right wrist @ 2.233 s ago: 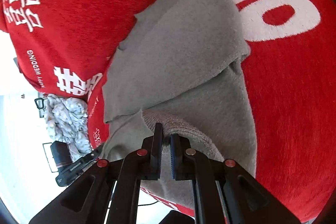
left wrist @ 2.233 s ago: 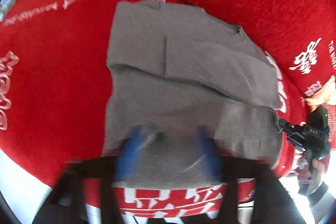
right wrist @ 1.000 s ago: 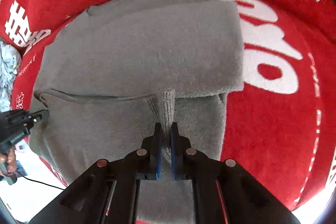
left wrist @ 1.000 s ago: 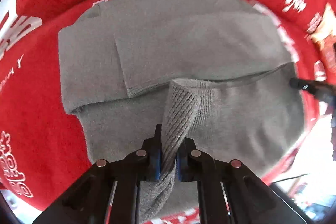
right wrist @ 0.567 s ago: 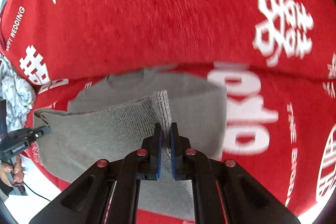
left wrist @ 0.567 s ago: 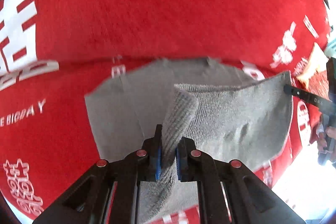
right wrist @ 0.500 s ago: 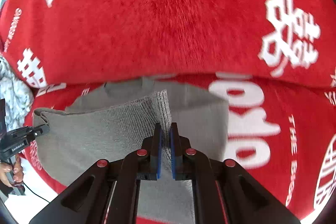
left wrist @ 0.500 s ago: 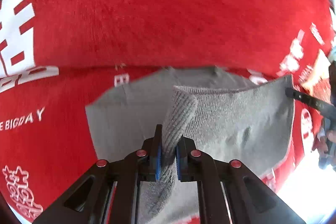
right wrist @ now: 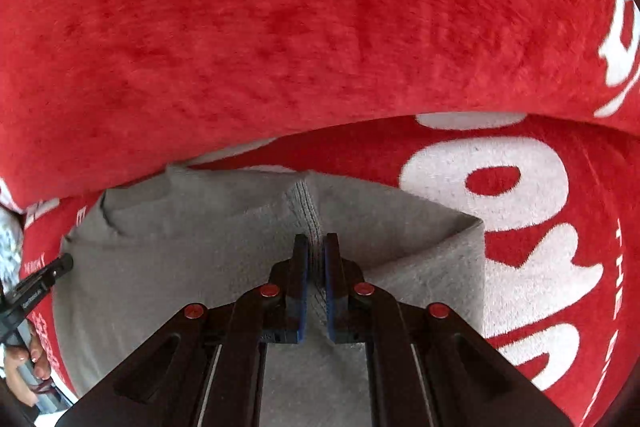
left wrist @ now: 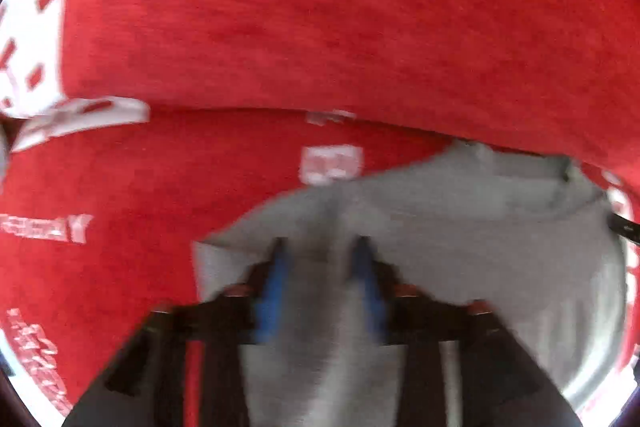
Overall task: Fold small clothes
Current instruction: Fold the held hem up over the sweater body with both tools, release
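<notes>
A: Red plush blanket with white lettering (right wrist: 280,27) fills both views, a crease running across it where it rises behind.

B: And on it, the grey knitted sweater (right wrist: 192,247), folded over on itself. It lies on the flat part just in front of that crease.

A: Which way does it run?

B: Long axis goes side to side across both views. The neck opening sits at the far edge by the crease, so it points away from the cameras.

A: Right-hand black two-finger gripper with blue pads (right wrist: 316,247)?

B: Jaws pinched tight on a ribbed edge of the sweater, the knit standing up as a ridge between the pads.

A: The left black gripper with blue pads (left wrist: 322,247)?

B: Blurred, jaws opening, pads well apart. Grey cloth lies between and under them, not pressed by either pad.

A: Anything smaller?

B: At the right view's left edge, fingers (right wrist: 38,355) wrapped round the left tool's handle.
</notes>
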A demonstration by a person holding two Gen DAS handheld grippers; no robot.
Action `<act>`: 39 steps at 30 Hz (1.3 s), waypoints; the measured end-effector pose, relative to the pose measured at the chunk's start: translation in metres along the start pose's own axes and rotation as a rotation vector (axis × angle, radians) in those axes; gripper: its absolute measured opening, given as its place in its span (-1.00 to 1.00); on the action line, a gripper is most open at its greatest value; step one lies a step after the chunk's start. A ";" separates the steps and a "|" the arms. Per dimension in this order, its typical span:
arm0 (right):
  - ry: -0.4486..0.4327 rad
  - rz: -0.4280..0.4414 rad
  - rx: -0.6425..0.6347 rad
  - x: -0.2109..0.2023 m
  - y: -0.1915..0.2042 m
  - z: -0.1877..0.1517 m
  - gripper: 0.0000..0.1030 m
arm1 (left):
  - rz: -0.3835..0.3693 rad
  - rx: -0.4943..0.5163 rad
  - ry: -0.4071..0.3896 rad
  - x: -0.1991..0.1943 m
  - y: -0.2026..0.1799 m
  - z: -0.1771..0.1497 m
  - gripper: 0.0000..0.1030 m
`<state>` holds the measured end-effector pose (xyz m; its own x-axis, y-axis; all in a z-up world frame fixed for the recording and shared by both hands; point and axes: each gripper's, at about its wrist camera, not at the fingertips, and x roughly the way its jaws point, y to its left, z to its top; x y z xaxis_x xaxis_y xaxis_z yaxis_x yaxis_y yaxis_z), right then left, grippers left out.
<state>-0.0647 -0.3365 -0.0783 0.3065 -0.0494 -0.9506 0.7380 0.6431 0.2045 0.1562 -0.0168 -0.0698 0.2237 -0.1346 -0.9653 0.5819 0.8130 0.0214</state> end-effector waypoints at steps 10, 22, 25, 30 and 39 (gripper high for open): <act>-0.011 0.039 0.088 -0.052 -0.025 -0.024 -0.69 | -0.031 -0.068 0.032 -0.049 0.040 -0.019 0.03; 0.070 0.023 0.078 -0.055 -0.033 -0.097 -0.77 | -0.042 -0.017 0.115 -0.039 0.008 -0.092 0.04; 0.059 0.081 0.177 -0.078 -0.061 -0.112 -0.22 | -0.038 -0.052 0.140 -0.055 0.026 -0.104 0.70; 0.102 0.182 0.420 -0.106 -0.091 -0.170 0.23 | -0.191 -0.216 0.204 -0.068 0.058 -0.133 0.74; 0.118 0.357 0.758 -0.065 -0.099 -0.202 -0.52 | -0.257 -0.304 0.284 -0.054 0.045 -0.162 0.50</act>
<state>-0.2795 -0.2424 -0.0844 0.5641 0.1663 -0.8088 0.8253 -0.0834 0.5584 0.0433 0.1186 -0.0590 -0.1438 -0.2273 -0.9632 0.3259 0.9081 -0.2630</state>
